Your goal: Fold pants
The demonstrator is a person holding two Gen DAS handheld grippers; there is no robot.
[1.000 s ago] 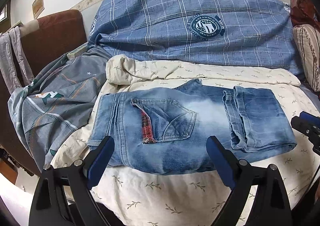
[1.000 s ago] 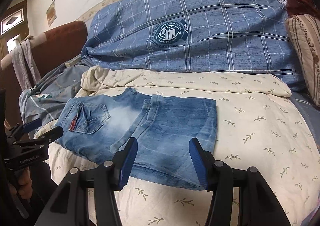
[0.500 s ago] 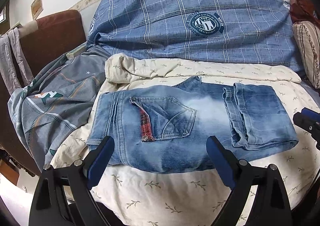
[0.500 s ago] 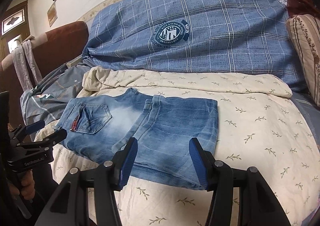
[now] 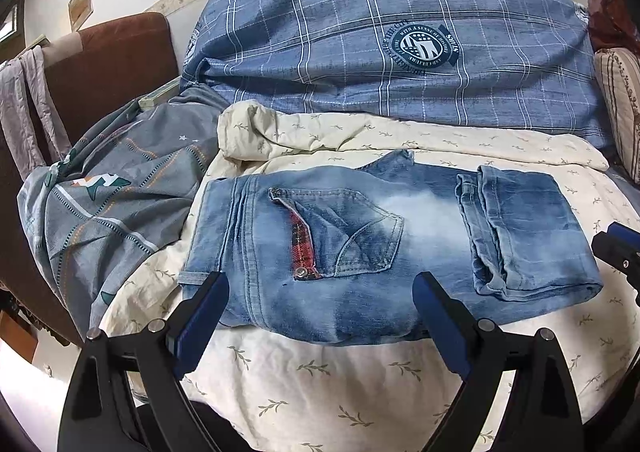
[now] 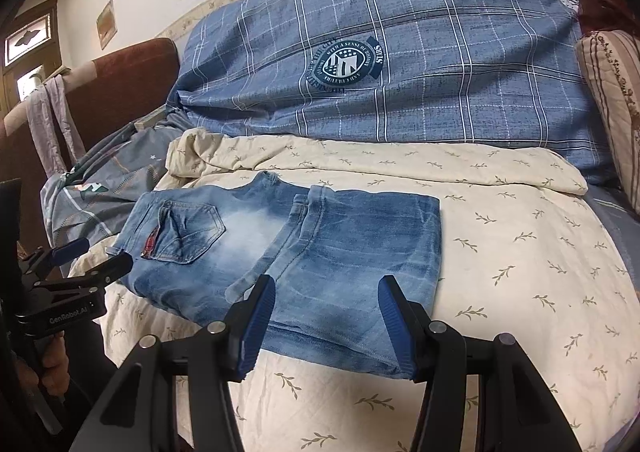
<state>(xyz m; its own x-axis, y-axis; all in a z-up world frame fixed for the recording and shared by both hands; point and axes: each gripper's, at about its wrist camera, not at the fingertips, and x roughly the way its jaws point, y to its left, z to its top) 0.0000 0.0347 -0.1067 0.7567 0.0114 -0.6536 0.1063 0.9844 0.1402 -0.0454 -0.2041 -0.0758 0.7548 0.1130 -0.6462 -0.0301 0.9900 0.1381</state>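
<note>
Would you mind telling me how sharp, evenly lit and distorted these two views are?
Left wrist view: jeans sharp, light soft, no glare; fisheye bows the blue quilt, corners vignetted black. Right wrist view: equally sharp and bowed; the window at far left is bright.

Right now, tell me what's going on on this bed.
A person is folding a pair of jeans on the cream leaf-print bedspread, with a claw in each hand. The jeans lie flat, their leg ends folded back over the thighs, back pocket facing up. Both the left claw and the right claw hover open at the near edge of the denim, gripping nothing. A blue plaid duvet is heaped behind.
</note>
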